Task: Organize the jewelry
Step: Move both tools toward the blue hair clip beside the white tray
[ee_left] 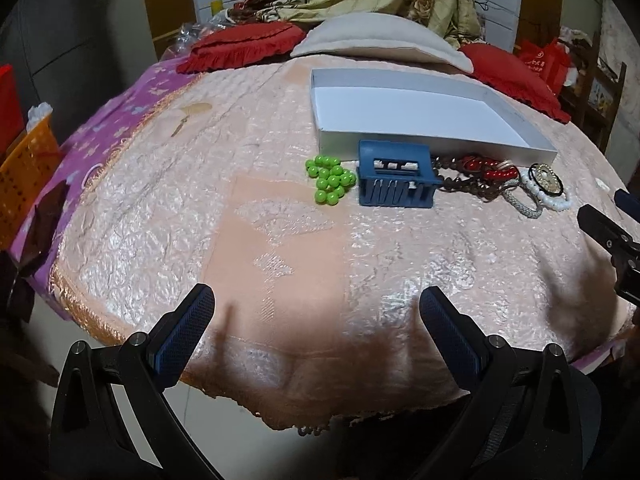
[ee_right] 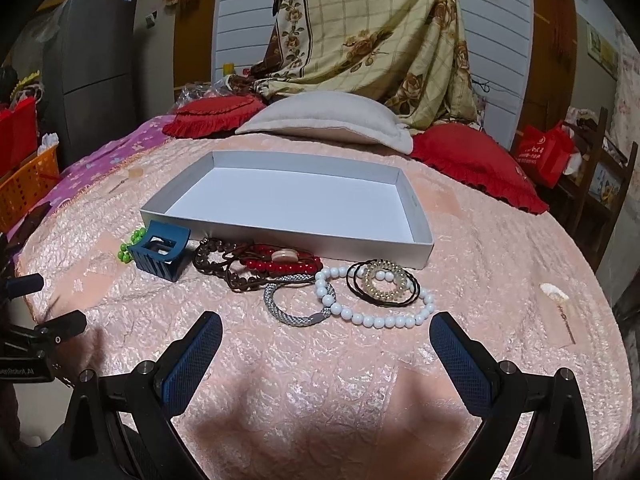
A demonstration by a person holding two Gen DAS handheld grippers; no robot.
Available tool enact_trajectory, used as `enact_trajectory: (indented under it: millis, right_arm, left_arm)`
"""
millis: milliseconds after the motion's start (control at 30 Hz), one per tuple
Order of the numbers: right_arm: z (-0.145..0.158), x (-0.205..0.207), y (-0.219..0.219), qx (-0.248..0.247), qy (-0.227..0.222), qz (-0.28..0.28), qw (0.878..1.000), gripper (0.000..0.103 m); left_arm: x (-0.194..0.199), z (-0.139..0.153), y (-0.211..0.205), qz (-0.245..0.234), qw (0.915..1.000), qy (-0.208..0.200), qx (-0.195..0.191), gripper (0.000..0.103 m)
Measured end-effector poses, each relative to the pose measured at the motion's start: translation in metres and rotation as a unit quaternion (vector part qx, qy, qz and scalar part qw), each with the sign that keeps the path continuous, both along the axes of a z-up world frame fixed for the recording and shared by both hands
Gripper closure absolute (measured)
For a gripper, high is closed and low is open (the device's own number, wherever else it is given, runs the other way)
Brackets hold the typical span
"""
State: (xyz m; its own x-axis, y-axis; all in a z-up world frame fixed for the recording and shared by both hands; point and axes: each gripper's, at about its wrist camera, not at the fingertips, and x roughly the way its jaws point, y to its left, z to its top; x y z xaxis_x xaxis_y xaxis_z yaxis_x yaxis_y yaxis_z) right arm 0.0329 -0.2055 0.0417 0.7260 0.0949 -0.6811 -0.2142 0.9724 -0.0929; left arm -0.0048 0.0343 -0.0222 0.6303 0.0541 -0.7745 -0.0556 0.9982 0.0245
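Observation:
An empty white shallow box (ee_right: 224,216) (ee_left: 400,142) lies on the pink bedspread. In front of it lie a green bead bracelet (ee_left: 330,179) (ee_right: 134,242), a blue hair claw (ee_left: 396,180) (ee_right: 162,254), brown bead strings (ee_right: 224,268), a red bead bracelet (ee_right: 284,266) (ee_left: 490,168), a silver mesh bracelet (ee_right: 298,300), a white bead bracelet (ee_right: 372,300) (ee_left: 550,200) and a gold coil tie with black hair ties (ee_right: 384,280). My left gripper (ee_left: 316,316) is open and empty, well short of the claw. My right gripper (ee_right: 326,344) is open and empty, just short of the silver and white bracelets.
Red cushions (ee_right: 476,164) and a beige pillow (ee_right: 332,120) lie behind the box. An orange basket (ee_right: 28,188) stands off the bed's left side. A small white scrap (ee_right: 554,292) lies on the bedspread at the right. The bed's near edge (ee_left: 300,424) shows under the left gripper.

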Motion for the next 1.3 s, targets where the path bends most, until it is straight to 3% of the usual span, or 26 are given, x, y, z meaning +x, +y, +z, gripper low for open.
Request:
enact_trajectory:
  millis: [167, 267, 467, 633, 833, 1100, 1167, 1233, 1300]
  right_arm:
    - [-0.001, 0.007, -0.005, 0.001, 0.010, -0.030, 1.000, 0.000]
    - [-0.003, 0.013, -0.013, 0.026, 0.023, -0.053, 0.998, 0.000]
    - [0.003, 0.012, -0.010, 0.040, 0.016, -0.054, 0.998, 0.000]
    - [0.002, 0.011, -0.012, 0.038, 0.007, -0.054, 0.998, 0.000]
    - [0.000, 0.012, -0.017, 0.046, 0.009, -0.062, 0.997, 0.000]
    - [0.008, 0.016, -0.023, 0.077, 0.007, -0.081, 0.994, 0.000]
    - [0.006, 0.015, -0.022, 0.072, 0.009, -0.081, 0.994, 0.000]
    - [0.002, 0.014, -0.020, 0.058, 0.011, -0.075, 0.995, 0.000]
    - [0.000, 0.015, -0.024, 0.054, 0.016, -0.082, 0.995, 0.000]
  left_arm:
    - [0.001, -0.002, 0.002, -0.004, 0.9998, 0.002, -0.019, 0.001]
    - [0.003, -0.003, 0.001, -0.007, 0.9995, 0.005, -0.030, 0.001]
    - [0.015, 0.004, -0.009, 0.005, 0.9999, -0.006, -0.010, 0.001]
    - [0.020, 0.013, -0.031, -0.014, 0.9995, -0.023, 0.019, 0.001]
    - [0.025, 0.011, -0.040, -0.036, 0.9992, -0.013, 0.013, 0.001]
    - [0.029, 0.014, -0.033, -0.028, 0.9996, -0.008, 0.004, 0.001]
    - [0.031, 0.018, -0.033, -0.036, 0.9991, -0.015, 0.016, 0.001]
    - [0.034, 0.023, -0.033, -0.039, 0.9970, -0.032, 0.058, 0.001]
    - [0.038, 0.026, -0.026, -0.034, 0.9975, -0.032, 0.053, 0.001]
